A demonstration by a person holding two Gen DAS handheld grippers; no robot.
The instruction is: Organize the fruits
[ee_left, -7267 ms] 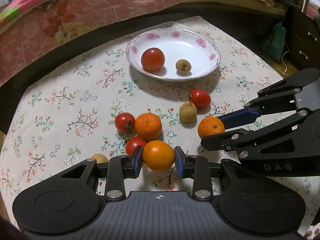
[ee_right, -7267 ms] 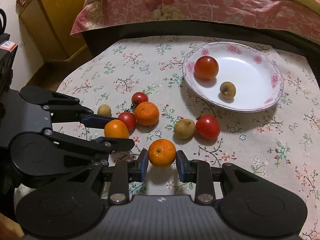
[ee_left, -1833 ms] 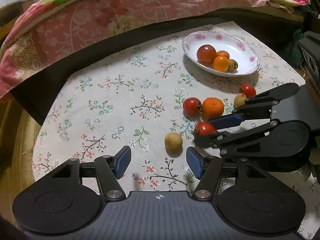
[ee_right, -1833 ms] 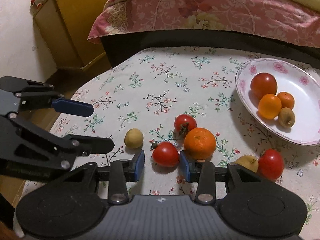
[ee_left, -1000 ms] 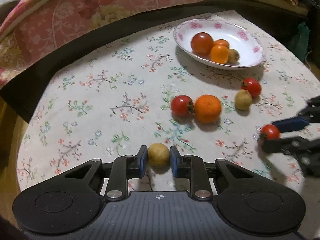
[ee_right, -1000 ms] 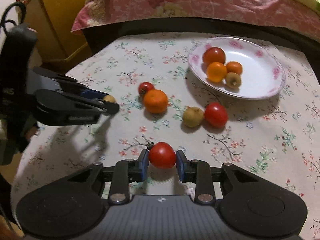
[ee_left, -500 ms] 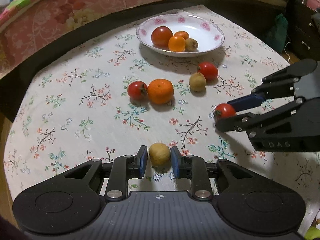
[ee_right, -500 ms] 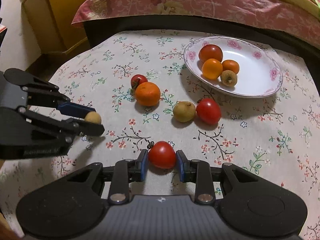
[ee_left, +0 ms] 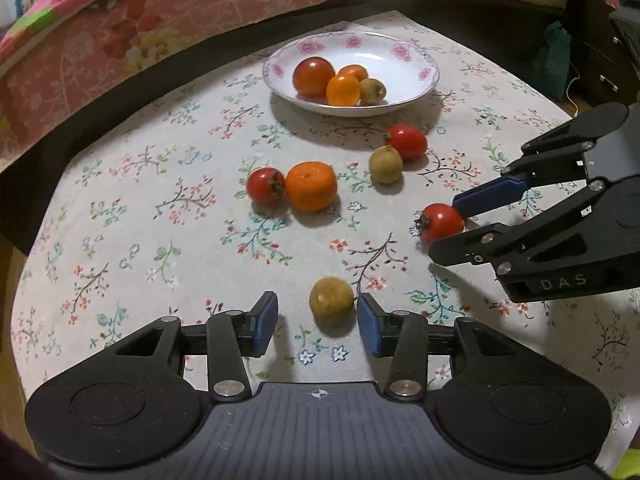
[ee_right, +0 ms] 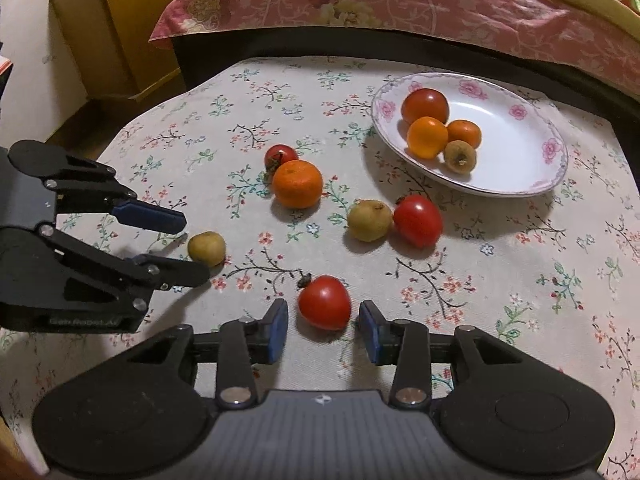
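Both grippers have let go since half a second ago: the left gripper (ee_left: 316, 318) then pinched the small yellow-brown fruit (ee_left: 331, 301) and the right gripper (ee_right: 323, 326) pinched the red tomato (ee_right: 324, 302), and now each pair of jaws stands wide, with clear gaps to the blue pads (ee_left: 264, 317) on both sides. Each fruit sits on the floral tablecloth (ee_left: 160, 208) between its gripper's open fingers, held by nothing.

In the left wrist view, at 12 o'clock from the yellow-brown fruit lie an orange mandarin (ee_left: 311, 185) touching a smaller tomato (ee_left: 265, 185) on its 9 o'clock side. At 1 o'clock a second yellow-brown fruit (ee_left: 385, 164) touches another tomato (ee_left: 407, 141).

Farther along at 12 o'clock stands the white plate with pink flowers (ee_left: 416, 80), holding a large tomato (ee_left: 313, 76), two small oranges (ee_left: 343, 89) and one brown fruit (ee_left: 373, 90), all clustered together.

In the right wrist view the left gripper (ee_right: 182, 240) shows at 9 o'clock, its tips on either side of the yellow-brown fruit (ee_right: 207, 247). Beyond the table's far edge runs a pink flowered quilt (ee_right: 400, 4), and a yellow cabinet (ee_right: 116, 20) stands at 10 o'clock.
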